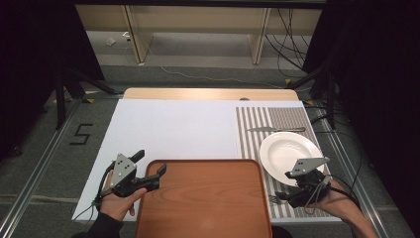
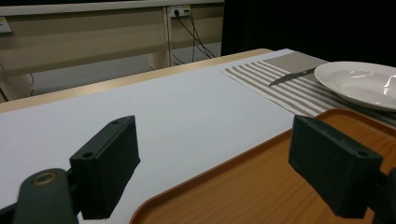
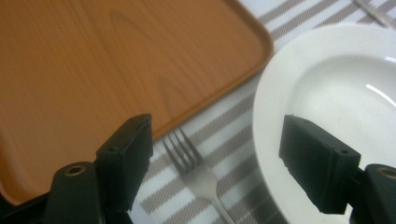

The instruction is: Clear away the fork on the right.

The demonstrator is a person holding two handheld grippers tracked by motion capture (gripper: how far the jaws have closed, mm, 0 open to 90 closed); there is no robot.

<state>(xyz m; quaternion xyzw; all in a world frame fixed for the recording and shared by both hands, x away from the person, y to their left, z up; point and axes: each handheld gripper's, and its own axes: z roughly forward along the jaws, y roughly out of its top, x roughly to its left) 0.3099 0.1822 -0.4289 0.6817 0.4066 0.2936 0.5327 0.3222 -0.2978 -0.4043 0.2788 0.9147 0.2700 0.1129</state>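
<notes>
Right gripper [image 3: 217,163]: jaws wide apart, holding nothing, poised over the fork [image 3: 198,175], which lies on the striped placemat [image 3: 233,123] between the wooden tray [image 3: 93,70] and the white plate [image 3: 336,93], near the table's front right corner.

Left gripper [image 2: 212,163]: jaws likewise wide apart and empty, straddling the tray's far left corner without gripping it.

Knife [image 1: 275,129]: flat on the placemat beyond the plate.

Status, as judged: the tray carries nothing; fork, plate and knife are untouched. The fork pickup appears imminent; all transfers remain.
</notes>
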